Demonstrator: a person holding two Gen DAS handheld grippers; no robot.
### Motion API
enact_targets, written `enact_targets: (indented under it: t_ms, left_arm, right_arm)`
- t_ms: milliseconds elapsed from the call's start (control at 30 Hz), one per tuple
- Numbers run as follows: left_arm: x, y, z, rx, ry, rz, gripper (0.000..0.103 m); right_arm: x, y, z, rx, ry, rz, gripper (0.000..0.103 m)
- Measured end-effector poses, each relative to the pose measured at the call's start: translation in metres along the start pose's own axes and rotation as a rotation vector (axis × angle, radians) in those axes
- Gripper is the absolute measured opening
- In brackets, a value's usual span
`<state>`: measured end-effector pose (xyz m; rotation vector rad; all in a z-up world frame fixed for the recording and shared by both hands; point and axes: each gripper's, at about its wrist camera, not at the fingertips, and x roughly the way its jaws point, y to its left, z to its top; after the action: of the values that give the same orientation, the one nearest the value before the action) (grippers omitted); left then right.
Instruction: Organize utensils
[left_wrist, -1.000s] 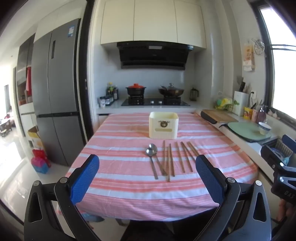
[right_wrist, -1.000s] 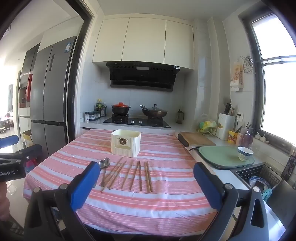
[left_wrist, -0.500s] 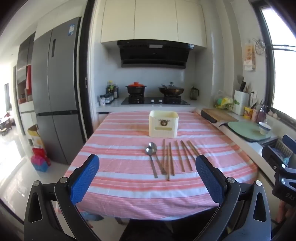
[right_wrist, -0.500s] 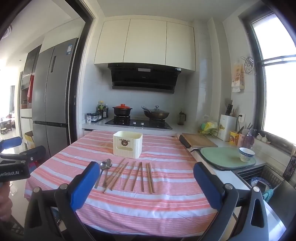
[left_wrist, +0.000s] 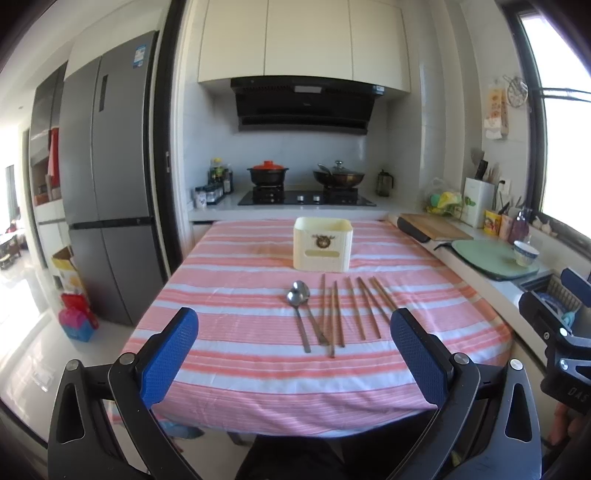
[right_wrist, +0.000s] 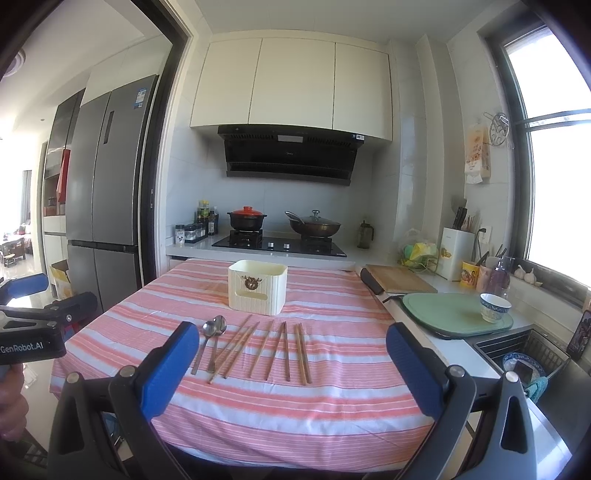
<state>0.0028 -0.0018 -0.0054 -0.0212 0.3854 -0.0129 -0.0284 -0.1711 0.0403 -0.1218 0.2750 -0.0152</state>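
Two metal spoons lie side by side on the pink striped tablecloth. Right of them several wooden chopsticks lie in a loose row. A cream utensil holder box stands upright behind them, mid-table. My left gripper hangs open before the table's near edge, nothing between its blue pads. My right gripper is open too, also short of the near edge, and empty. Each gripper shows at the edge of the other's view.
A counter runs along the table's right side with a wooden board, a green mat, a patterned bowl and a sink basket. Behind the table are the stove with pots and, far left, a fridge.
Both views have crept slightly toward the table and risen a little. The utensils and the box have not moved, and both grippers stay open.
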Motion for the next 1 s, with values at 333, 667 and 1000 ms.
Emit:
enact_targets:
  t_ms: [333,667,1000]
  left_arm:
    - [0.0018,-0.0015,-0.0003,0.003,0.003,-0.003,0.103]
    - [0.0012,-0.0024,0.0003,0.003,0.002,-0.003,0.103]
    - [0.0031,-0.004,0.001,0.003,0.011,-0.007,0.103]
  right_arm:
    - [0.0016,0.0001,-0.0023,-0.003,0.0,0.01,0.103]
    - [0.0026,0.0006,-0.0032,-0.002,0.003,0.011,0.103]
    - [0.004,0.0006,-0.0044,-0.001,0.006,0.013,0.103]
